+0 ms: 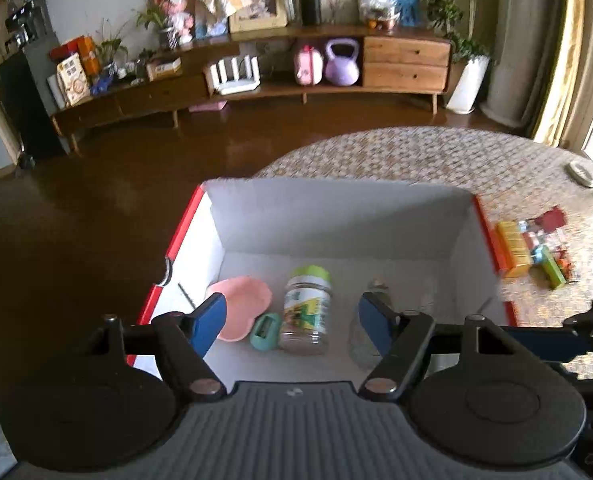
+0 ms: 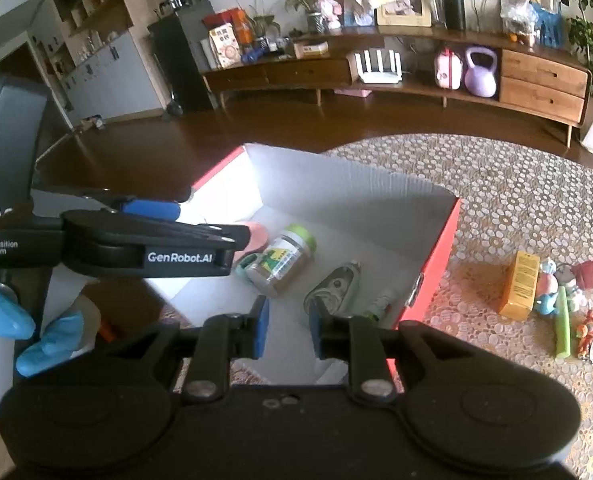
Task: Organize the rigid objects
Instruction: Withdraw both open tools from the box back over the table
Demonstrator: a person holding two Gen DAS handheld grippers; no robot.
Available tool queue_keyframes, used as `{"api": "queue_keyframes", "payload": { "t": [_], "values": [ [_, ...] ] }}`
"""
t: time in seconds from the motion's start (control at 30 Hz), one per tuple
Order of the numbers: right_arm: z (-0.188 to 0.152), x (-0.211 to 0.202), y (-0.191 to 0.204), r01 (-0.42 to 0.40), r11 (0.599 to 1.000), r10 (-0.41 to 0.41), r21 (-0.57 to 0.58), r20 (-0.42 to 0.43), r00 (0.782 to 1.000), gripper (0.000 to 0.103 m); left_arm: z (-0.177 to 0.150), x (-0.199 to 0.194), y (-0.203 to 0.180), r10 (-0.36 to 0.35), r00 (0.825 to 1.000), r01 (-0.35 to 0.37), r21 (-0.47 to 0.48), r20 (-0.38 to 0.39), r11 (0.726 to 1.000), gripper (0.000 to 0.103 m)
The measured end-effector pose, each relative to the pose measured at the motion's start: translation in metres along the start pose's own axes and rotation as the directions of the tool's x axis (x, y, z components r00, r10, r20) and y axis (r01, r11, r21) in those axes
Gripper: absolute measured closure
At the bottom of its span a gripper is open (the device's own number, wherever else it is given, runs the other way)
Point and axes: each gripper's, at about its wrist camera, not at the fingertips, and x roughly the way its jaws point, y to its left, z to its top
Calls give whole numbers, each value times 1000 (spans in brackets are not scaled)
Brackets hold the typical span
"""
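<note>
1. A white box (image 1: pixel 336 216) with red outer sides sits on a patterned tablecloth (image 1: pixel 416 152), open at the top.
2. On the box floor lie a pink heart-shaped dish (image 1: pixel 242 300), a small teal gadget (image 1: pixel 265 331) touching its edge, a clear jar (image 1: pixel 305 310) with a green lid on its side just beside that, and a clear glass bottle (image 1: pixel 370 320), hard to make out, further right.
3. From the right-hand camera a small white tube (image 2: pixel 380 304) also shows in the box, by the red wall.
4. The left gripper (image 1: pixel 292 322) hangs above the box with its blue pads well apart and nothing between them.
5. The right gripper (image 2: pixel 287 330) hovers over the near edge of the box, its jaws drawn narrow with only a slim gap; nothing is pinched in them.
6. A hand in a blue glove (image 2: pixel 28 332) shows at the left of the right-hand view.
7. Outside the box, on the cloth to its right, an orange carton (image 2: pixel 521 290), a green stick (image 2: pixel 561 328) and a cluster of small toys (image 2: pixel 568 284) lie close together.
</note>
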Motion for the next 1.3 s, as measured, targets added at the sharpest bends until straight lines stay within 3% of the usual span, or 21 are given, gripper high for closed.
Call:
{"api": "queue_keyframes", "payload": {
  "t": [0.33,0.47,0.53,0.57,0.6,0.73,0.87,1.17,1.3],
  "values": [
    [-20,-35,-10,-14,1000,14,1,40,999,76,-11,-40,-29,-49,997,48,10,62,999,30],
    [-30,-50,-16,-27,1000,26,12,61,998,70,-17,-49,-39,-75,995,76,-5,72,997,30],
    [-36,-59,-19,-24,1000,23,11,80,997,47,-21,-54,-45,-89,993,90,-6,78,996,30],
    [-39,-65,-20,-22,1000,21,9,98,995,22,-24,-56,-49,-97,992,97,-3,81,995,30],
    [-43,-71,-21,-17,1000,16,4,121,992,10,-26,-59,-53,-103,991,103,0,87,995,30],
    [-58,-89,-28,17,1000,-13,-24,141,990,10,-34,-65,-71,-123,987,123,8,101,992,30],
    [-73,-104,-44,59,998,-54,-30,158,986,5,-37,-67,-90,-167,981,167,3,103,986,22],
    [-97,-131,-89,138,990,-133,-10,190,973,1,-33,-63,-141,-230,965,230,15,122,973,21],
    [-101,-138,-112,182,983,-182,19,208,961,1,-26,-54,-163,-227,965,228,11,128,974,20]
  ]
}}
